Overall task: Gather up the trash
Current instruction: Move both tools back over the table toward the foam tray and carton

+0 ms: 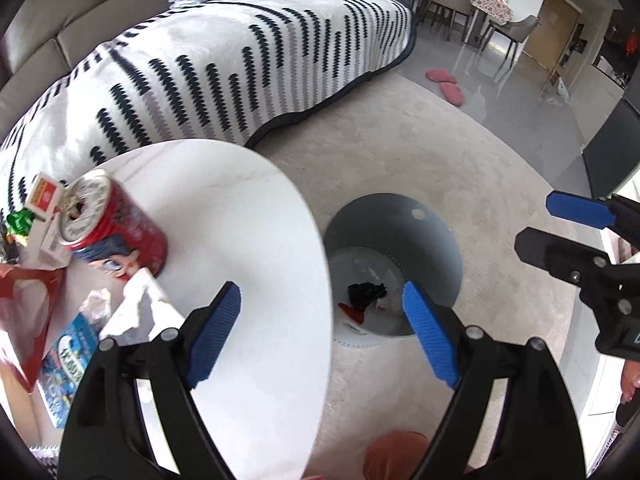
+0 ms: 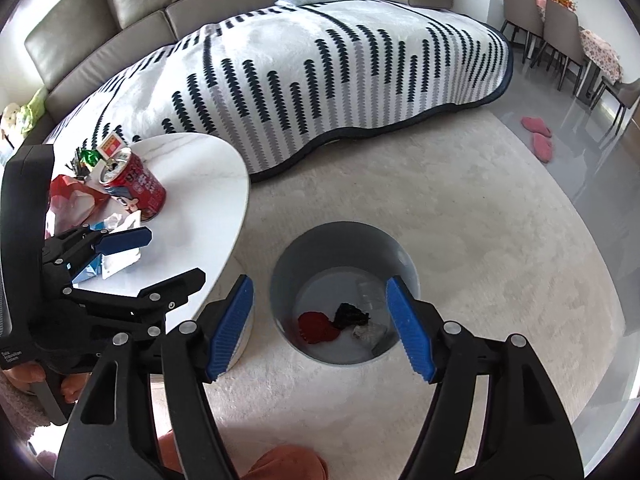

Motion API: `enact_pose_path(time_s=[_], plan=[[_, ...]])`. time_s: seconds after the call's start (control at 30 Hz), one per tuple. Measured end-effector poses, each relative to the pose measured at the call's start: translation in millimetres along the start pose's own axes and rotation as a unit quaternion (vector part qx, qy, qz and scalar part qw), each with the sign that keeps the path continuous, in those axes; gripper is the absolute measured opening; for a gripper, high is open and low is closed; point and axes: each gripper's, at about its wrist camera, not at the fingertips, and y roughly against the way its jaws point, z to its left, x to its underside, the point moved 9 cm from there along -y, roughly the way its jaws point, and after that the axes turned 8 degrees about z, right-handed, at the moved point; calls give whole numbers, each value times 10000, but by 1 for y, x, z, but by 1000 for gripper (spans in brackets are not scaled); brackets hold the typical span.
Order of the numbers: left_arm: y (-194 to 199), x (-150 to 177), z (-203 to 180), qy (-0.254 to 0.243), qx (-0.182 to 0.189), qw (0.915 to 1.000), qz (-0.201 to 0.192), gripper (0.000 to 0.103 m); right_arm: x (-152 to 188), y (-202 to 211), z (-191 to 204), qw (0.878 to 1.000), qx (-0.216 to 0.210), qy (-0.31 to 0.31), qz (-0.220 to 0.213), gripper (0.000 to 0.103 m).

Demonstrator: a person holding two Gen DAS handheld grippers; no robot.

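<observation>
Both tongs open, empty. Left tongs (image 1: pixel 322 334) sit nearer the table (image 1: pixel 240 220); red can (image 1: pixel 116 228) lies up-left, on its side, mouth facing away; right tongs (image 2: pixel 320 328) over the bin (image 2: pixel 344 248).

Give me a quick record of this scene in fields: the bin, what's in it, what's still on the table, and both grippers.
bin: grey round bin on the carpet beside the white table
bin contents: red piece, black crumpled piece, a pale scrap
still on table: red can lying on its side, crumpled tissue, blue packet, red bag
left gripper: jaws open, nothing between them
right gripper: jaws open, empty, over the bin
</observation>
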Motion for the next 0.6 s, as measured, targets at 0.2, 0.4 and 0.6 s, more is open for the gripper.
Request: enact_pose_path(time_s=[0.2, 0.4, 0.6], plan=[[25, 26, 57, 260, -705, 9971, -103, 83, -15, -3, 62, 9986, -326, 421, -5, 67], [50, 60, 115, 790, -1009, 9916, -159, 83, -24, -8, 116, 9948, -539, 861, 28, 67], [68, 95, 166, 1375, -1198, 9831, -164, 83, -25, -13, 161, 9901, -640, 1242, 105, 67]])
